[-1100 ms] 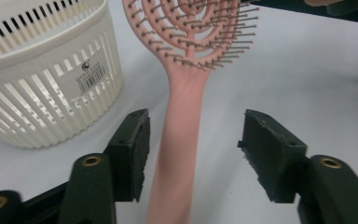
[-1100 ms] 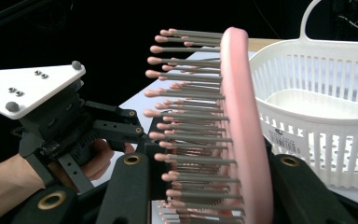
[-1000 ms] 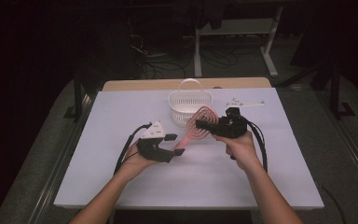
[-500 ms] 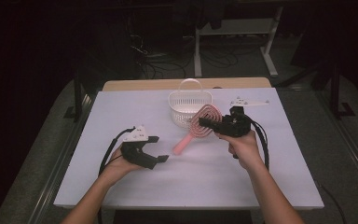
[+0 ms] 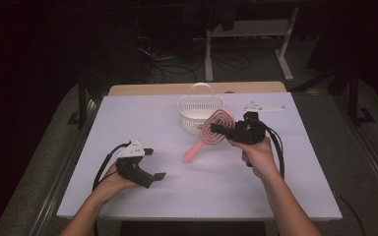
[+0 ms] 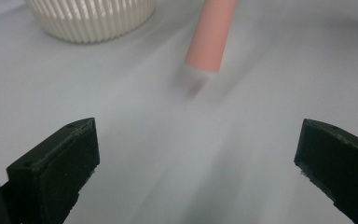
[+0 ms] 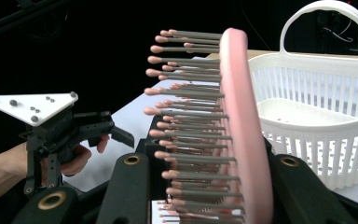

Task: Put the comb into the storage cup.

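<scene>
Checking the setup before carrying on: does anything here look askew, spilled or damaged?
Nothing stands out. The pink plastic hairbrush is clamped in the right gripper, handle slanting down toward the white table. The white slatted plastic basket stands upright; the left gripper is open.

no readable text, labels, numbers or signs

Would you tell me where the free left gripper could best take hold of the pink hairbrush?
On the handle, I'd judge: it is a plain round bar sloping free towards the left gripper, whose jaws have just opened with nothing between them. Come from that near side, jaws across the bar. The right gripper already clamps the bristled head.
</scene>
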A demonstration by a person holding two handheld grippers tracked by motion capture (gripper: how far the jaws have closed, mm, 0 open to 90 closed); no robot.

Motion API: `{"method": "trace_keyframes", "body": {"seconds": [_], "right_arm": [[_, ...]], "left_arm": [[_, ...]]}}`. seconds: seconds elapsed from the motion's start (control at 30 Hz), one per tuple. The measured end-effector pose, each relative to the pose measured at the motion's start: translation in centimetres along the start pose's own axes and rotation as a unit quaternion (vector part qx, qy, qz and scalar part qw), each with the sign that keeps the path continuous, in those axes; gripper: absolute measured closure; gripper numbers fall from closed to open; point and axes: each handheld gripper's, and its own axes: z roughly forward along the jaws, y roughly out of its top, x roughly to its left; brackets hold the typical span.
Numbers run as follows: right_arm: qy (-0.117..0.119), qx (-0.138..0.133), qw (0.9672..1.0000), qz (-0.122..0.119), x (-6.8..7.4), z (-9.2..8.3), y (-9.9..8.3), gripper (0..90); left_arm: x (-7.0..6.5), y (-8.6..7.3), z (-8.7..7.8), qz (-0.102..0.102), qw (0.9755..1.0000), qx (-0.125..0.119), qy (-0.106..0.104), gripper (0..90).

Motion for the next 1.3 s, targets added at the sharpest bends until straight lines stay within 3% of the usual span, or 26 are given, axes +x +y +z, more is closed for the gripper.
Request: {"method": "trace_keyframes", "body": {"seconds": [0.17, 0.33, 0.53, 0.73, 0.87, 1.3], "right_arm": [[-0.001, -0.003, 1.0000, 0.001, 0.0, -0.2, 0.1, 62.8], [-0.002, -0.004, 1.0000, 0.001, 0.0, -0.3, 0.1, 62.8], [-0.003, -0.010, 0.9999, 0.003, -0.1, -0.5, 0.3, 62.8], [-0.007, -0.016, 0.9998, 0.007, -0.3, -0.8, 0.4, 62.8], [-0.009, -0.018, 0.9998, 0.009, -0.4, -0.8, 0.7, 62.8], [-0.015, -0.025, 0.9996, 0.007, -0.4, -0.9, 1.6, 62.8]], "left_arm": [[-0.1, -1.2, -0.7, 0.004, 0.9999, 0.001, 0.015, 0.0], [0.1, -2.2, -1.5, -0.010, 0.9997, 0.002, 0.022, 0.0], [0.4, -2.4, -2.0, -0.029, 0.9994, -0.011, 0.013, 0.0], [0.1, -2.3, -1.9, -0.017, 0.9996, -0.008, 0.020, 0.0], [0.2, -2.4, -1.9, -0.019, 0.9994, -0.003, 0.030, 0.0], [0.4, -2.6, -1.9, -0.022, 0.9993, -0.003, 0.031, 0.0]]}}
